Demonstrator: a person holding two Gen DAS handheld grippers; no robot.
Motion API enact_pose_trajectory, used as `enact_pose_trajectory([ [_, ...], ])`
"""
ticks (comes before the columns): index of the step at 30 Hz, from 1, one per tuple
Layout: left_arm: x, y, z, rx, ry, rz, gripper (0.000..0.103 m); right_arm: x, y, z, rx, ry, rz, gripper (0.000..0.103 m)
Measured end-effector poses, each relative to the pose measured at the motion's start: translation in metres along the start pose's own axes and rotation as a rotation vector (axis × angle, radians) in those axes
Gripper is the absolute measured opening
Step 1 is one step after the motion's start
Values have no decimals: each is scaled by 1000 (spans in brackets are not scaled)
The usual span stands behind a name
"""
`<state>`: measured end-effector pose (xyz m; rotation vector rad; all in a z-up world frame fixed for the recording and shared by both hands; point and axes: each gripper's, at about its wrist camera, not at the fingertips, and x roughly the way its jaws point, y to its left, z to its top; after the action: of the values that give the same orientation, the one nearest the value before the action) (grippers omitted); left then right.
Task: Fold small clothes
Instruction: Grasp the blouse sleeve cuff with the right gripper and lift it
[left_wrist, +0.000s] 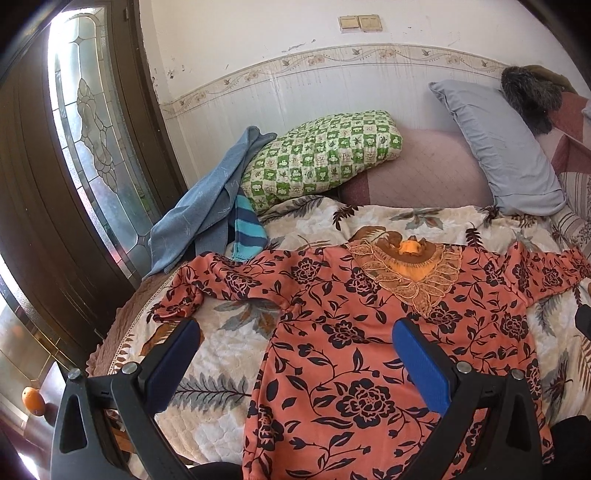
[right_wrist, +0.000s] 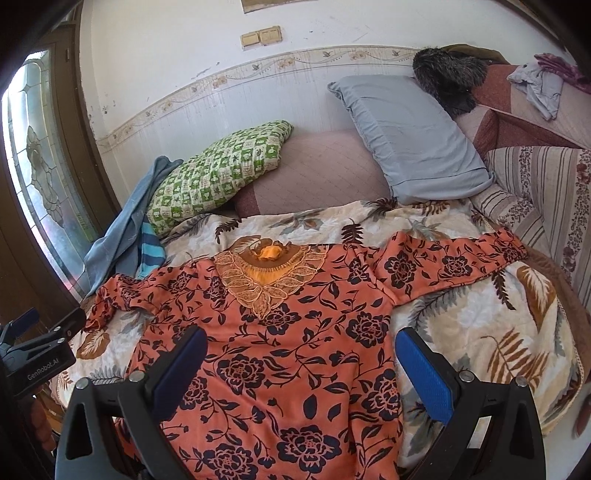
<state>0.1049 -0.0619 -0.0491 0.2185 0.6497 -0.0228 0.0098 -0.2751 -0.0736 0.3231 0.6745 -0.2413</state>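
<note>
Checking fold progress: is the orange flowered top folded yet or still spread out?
Spread out. The top lies flat on the blanket, with both sleeves stretched sideways and the collar showing; no fold made.

Dress (right_wrist: 288, 350) spread flat on blanket (right_wrist: 480, 325), 2 pillows (right_wrist: 410, 136) behind, towel (left_wrist: 199, 206) behind-left

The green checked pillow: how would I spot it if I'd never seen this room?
Look at the bed's far end by the wall. The green checked pillow leans beside the glass door, left of the grey pillow. It alone has green-and-white squares.
</note>
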Motion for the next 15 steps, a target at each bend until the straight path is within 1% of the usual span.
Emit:
enact_pose_trajectory([
  [6, 30, -19, 8, 24, 23, -5, 103, 31, -27, 11, 49, 11, -37, 103],
  [8, 42, -27, 10, 29, 31, -18, 103, 42, -41, 16, 63, 17, -39, 103],
  [11, 80, -43, 12, 6, 111, -125, 103, 62, -82, 23, 114, 22, -23, 103],
  [13, 115, -59, 12, -11, 171, -193, 103, 76, -125, 28, 172, 19, -23, 103],
  [15, 155, -73, 8, -49, 241, -249, 103, 95, -178, 32, 259, 38, -53, 102],
])
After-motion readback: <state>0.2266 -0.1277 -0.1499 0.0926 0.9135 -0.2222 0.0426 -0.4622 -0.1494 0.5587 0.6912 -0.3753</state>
